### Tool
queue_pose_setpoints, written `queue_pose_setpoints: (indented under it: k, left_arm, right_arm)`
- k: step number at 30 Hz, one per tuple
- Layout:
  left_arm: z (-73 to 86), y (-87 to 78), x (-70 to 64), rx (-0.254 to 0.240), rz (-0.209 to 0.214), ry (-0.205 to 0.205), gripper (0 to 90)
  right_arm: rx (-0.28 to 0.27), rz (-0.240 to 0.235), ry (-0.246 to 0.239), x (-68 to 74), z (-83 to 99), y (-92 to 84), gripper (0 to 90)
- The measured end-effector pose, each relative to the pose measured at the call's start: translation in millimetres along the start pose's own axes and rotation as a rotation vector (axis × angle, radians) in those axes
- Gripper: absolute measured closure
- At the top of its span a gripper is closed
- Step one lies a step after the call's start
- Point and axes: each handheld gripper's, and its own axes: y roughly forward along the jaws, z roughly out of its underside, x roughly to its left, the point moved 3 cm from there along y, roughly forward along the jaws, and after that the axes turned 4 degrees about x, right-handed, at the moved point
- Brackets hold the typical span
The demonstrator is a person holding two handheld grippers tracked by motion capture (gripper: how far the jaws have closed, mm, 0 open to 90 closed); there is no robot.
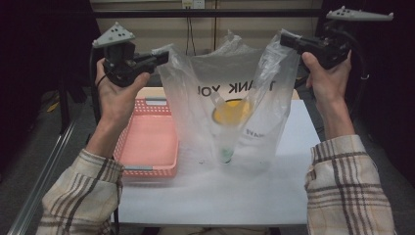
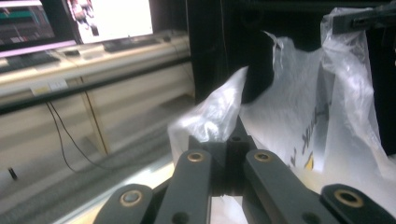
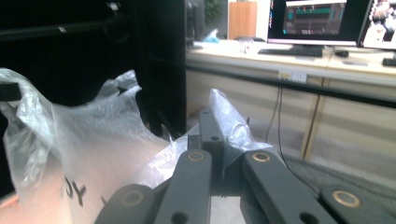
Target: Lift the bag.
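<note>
Tabletop comes first, nearest the person: the white table (image 1: 205, 196) has a bare strip along its near edge, and just beyond that the bottom of the clear plastic bag (image 1: 230, 112) rests on it, with a clear cup (image 1: 226, 142) standing upright inside, its yellow top showing through the film. Left of the bag, just beside it, lies the pink basket (image 1: 147, 142), which looks empty. Higher and farther, the bag's two handles are drawn up and apart: the left gripper (image 1: 164, 56) has its jaws together on the left handle (image 2: 210, 116), and the right gripper (image 1: 286, 40) is clamped the same way on the right handle (image 3: 229, 119), the film bunching just past each pair of black jaws in the two gripper views. So the bag hangs between the hands, below and inward of each gripper, its mouth spread along a left-to-right line and the cup's long axis running straight down beneath the middle of that line. Both hands sit about equally far from the cup, the right gripper a little higher than the left. What follows likely turns on that symmetry: lift evenly and the cup should stay upright at the bag's lowest point; raise one side faster and it may lean toward the slack handle. Beyond the bag, the far wall and cables are dim.
</note>
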Motion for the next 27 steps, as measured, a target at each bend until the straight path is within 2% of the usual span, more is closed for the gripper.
queue_pose_setpoints:
  k: [2, 5, 9, 12, 15, 19, 21, 24, 27]
  left_arm:
    - [11.6, 5.4, 0.5, 0.026, -0.001, 0.002, 90.0]
    - [32.4, 17.0, 3.3, 0.062, 0.010, -0.020, 90.0]
    - [58.0, 31.3, 7.3, 0.112, 0.014, -0.040, 90.0]
    - [75.6, 37.9, 9.5, 0.134, 0.017, -0.052, 90.0]
    - [89.3, 43.5, 12.9, 0.155, 0.017, -0.070, 90.0]
    - [104.2, 53.5, 15.6, 0.186, 0.010, -0.086, 90.0]
    - [109.5, 57.4, 16.1, 0.190, 0.016, -0.095, 90.0]
    - [115.6, 63.3, 15.3, 0.201, 0.028, -0.104, 90.0]
    - [117.9, 65.0, 15.4, 0.191, 0.038, -0.120, 90.0]
  right_arm:
    - [0.013, 0.004, 0.015, -5.5, 15.9, 0.9, 90.0]
    - [0.031, 0.014, 0.032, -11.4, 40.0, 3.3, 90.0]
    - [0.075, -0.002, 0.060, -17.2, 80.4, 12.5, 90.0]
    - [0.126, 0.028, 0.054, -21.6, 108.0, 20.0, 90.0]
    - [0.161, 0.024, 0.076, -26.6, 132.0, 27.1, 90.0]
    - [0.259, 0.045, 0.079, -29.2, 161.9, 43.1, 90.0]
    - [0.275, 0.056, 0.085, -30.2, 170.5, 48.0, 90.0]
    - [0.262, 0.058, 0.111, -32.5, 174.5, 49.9, 90.0]
    - [0.265, 0.058, 0.101, -30.2, 173.8, 49.4, 90.0]
